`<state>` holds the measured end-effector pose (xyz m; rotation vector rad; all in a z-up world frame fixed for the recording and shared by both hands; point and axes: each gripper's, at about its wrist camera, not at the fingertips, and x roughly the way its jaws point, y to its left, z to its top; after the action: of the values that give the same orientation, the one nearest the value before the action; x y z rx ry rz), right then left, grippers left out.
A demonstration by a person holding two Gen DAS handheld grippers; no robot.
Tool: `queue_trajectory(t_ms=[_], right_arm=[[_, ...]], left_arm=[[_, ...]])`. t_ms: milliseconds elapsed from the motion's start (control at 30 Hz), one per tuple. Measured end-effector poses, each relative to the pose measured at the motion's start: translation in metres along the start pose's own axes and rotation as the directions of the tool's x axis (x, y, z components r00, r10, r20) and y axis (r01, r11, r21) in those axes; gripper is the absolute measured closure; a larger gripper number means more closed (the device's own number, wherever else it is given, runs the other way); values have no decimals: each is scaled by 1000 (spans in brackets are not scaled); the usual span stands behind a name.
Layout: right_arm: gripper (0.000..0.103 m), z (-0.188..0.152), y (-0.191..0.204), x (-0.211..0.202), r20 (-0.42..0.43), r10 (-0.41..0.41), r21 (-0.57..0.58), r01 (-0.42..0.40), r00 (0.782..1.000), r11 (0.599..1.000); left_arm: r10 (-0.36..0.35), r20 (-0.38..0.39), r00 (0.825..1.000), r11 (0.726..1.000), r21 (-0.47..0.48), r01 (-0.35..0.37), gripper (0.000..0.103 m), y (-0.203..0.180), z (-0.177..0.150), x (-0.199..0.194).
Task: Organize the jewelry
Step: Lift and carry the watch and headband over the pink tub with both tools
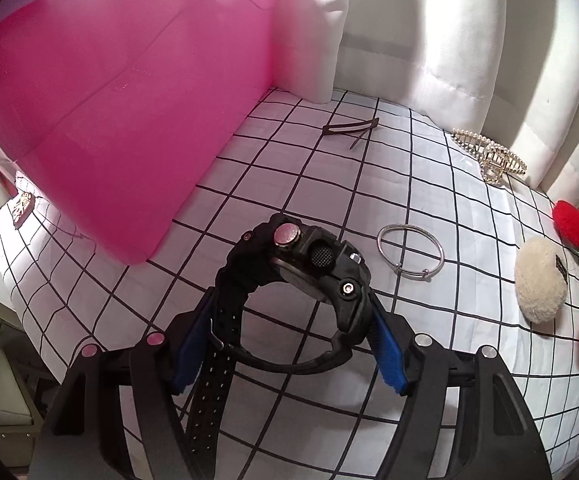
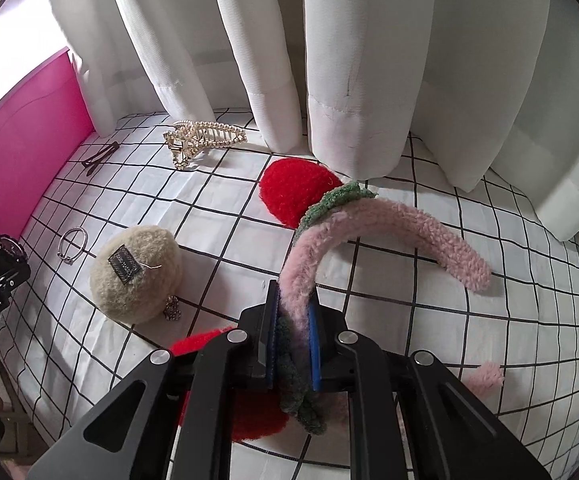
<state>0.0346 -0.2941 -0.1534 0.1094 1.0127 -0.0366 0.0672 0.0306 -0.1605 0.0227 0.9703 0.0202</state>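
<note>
My left gripper point(image 1: 291, 318) is shut on a chunky black wristwatch point(image 1: 309, 264), its blue pads pressing the strap loop on both sides; the watch hangs just above the checked cloth. The same gripper and watch point(image 2: 7, 248) show at the left edge of the right wrist view. My right gripper point(image 2: 293, 312) is shut on a fuzzy pink headband point(image 2: 389, 224) with green trim and red pompoms point(image 2: 293, 188), lifting one end. A silver bangle point(image 1: 409, 254) lies right of the watch.
A pink box point(image 1: 109, 120) stands at the left. On the checked cloth point(image 1: 429, 360) lie a dark hair clip point(image 1: 351, 128), a pearl claw clip point(image 1: 489, 156) and a cream fuzzy clip point(image 2: 135, 274). White curtains point(image 2: 329, 60) hang behind.
</note>
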Motion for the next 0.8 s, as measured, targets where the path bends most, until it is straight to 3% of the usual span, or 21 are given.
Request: queue_trajectory(t_ms=[800], right_arm=[[91, 17, 27, -94, 138, 43, -17, -41, 990, 999]], left_arm=[[-101, 143, 985, 993, 70, 92, 35, -16, 37, -100]])
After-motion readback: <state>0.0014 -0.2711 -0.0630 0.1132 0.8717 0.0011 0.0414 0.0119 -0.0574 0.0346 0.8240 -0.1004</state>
